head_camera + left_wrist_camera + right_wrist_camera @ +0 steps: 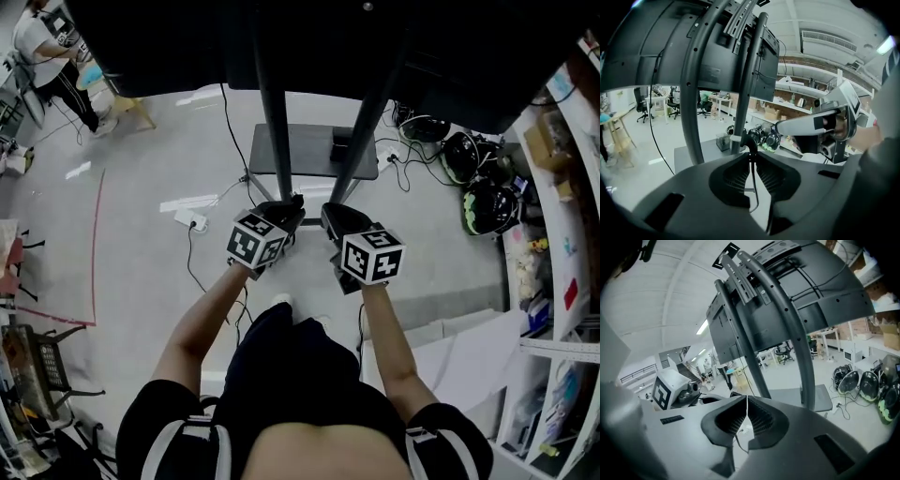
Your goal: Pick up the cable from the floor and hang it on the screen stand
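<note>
**A:** Where's the cable?

**B:** In my left gripper (751, 152). Its jaws are nearly closed and pinch the cable (752, 183), which runs down between them with the plug end poking out past the tips. It's up off the floor, right in front of the stand (691, 93).

**A:** And the other one?

**B:** My right gripper (747, 401) has its jaws pressed together. A thin strand shows below them, probably the same cable, though I can't tell whether it's actually pinched.

**A:** So which step are we on?

**B:** I'd say the pickup is done and the hanging isn't. Next I need to lift the cable higher and drape it over the bracket behind the screen (647, 47) before I let go.
</note>
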The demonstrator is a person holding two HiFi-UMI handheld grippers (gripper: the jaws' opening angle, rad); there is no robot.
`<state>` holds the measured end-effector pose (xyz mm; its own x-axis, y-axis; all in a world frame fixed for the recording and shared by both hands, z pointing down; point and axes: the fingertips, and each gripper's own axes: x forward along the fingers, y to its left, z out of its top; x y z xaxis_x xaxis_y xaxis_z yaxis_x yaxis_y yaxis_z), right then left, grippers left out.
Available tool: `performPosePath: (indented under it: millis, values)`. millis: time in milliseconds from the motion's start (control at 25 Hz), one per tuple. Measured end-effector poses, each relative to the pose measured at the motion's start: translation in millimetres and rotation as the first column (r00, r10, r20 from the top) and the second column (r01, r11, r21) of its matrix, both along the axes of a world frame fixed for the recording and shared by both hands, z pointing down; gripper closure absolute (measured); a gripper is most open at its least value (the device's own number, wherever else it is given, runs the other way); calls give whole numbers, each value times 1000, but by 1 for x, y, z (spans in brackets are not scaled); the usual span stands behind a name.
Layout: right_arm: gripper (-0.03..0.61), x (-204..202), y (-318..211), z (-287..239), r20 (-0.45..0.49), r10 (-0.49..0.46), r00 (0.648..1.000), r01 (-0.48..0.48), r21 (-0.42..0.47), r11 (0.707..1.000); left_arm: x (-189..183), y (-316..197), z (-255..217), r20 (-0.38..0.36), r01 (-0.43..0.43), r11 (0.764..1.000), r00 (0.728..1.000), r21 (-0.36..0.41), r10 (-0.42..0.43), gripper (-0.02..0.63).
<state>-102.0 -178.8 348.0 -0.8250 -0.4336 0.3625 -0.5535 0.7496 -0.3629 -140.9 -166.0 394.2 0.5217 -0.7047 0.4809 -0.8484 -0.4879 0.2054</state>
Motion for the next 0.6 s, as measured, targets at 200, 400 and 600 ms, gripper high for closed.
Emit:
performPosePath:
  millis: [200, 400, 600]
  values:
    - [553, -33, -21, -31, 6, -13, 1000, 13, 65, 998, -32, -12, -30, -5, 19, 998, 1000, 55, -18, 565]
    - [554, -68, -26, -42, -26, -49, 998, 51, 103, 993, -64, -13, -51, -7, 19, 997, 1000, 81, -18, 565]
    - [553, -101, -34, -61, -26, -52, 998, 55, 139, 989, -96, -16, -67, 1, 1, 995, 1000, 97, -1, 565]
